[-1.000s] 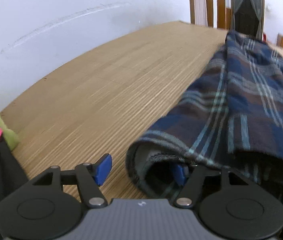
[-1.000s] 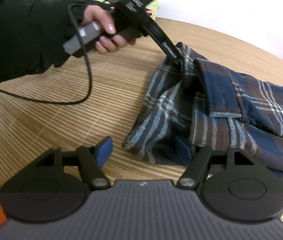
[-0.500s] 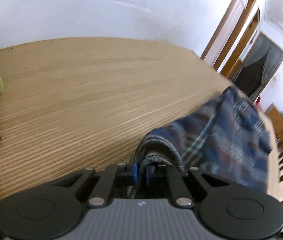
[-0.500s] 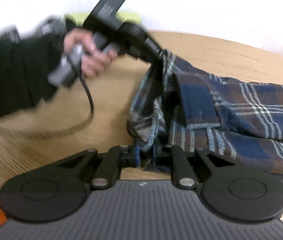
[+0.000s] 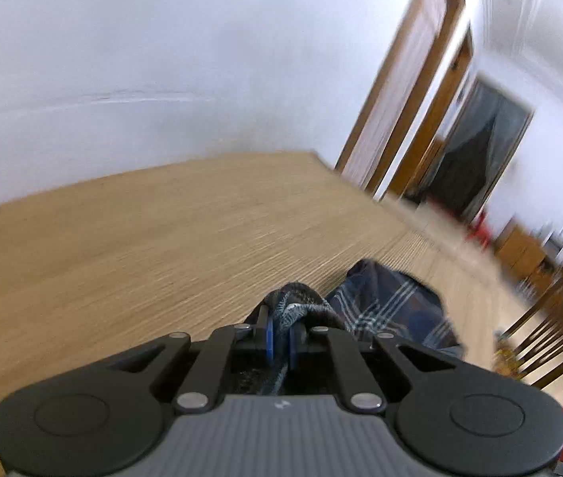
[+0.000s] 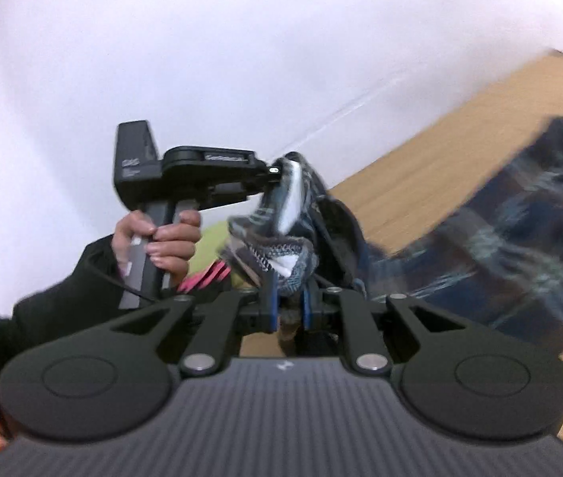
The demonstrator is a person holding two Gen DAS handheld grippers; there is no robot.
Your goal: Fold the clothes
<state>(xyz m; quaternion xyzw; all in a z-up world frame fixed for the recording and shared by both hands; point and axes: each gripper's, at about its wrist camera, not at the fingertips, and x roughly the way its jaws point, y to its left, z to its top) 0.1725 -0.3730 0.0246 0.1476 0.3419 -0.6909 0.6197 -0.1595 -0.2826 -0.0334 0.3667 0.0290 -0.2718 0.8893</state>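
A blue and brown plaid garment (image 5: 393, 302) hangs from both grippers above the wooden table (image 5: 122, 238). My left gripper (image 5: 279, 338) is shut on a bunched edge of it. My right gripper (image 6: 289, 304) is shut on another bunched edge, raised off the table. In the right wrist view the left gripper (image 6: 281, 171) shows held in a hand, its tips clamped on the cloth, and the rest of the garment (image 6: 520, 230) trails down to the table at the right. The view is blurred.
A white wall stands behind the table. A green and pink-striped pile (image 6: 210, 254) lies behind the hand. A doorway (image 5: 412, 119) and wooden chairs (image 5: 552, 318) are at the right, past the table edge.
Both grippers went from open to shut on the garment's edge, then lifted it off the table. The cameras now tilt upward and the cloth hangs between the two grippers.
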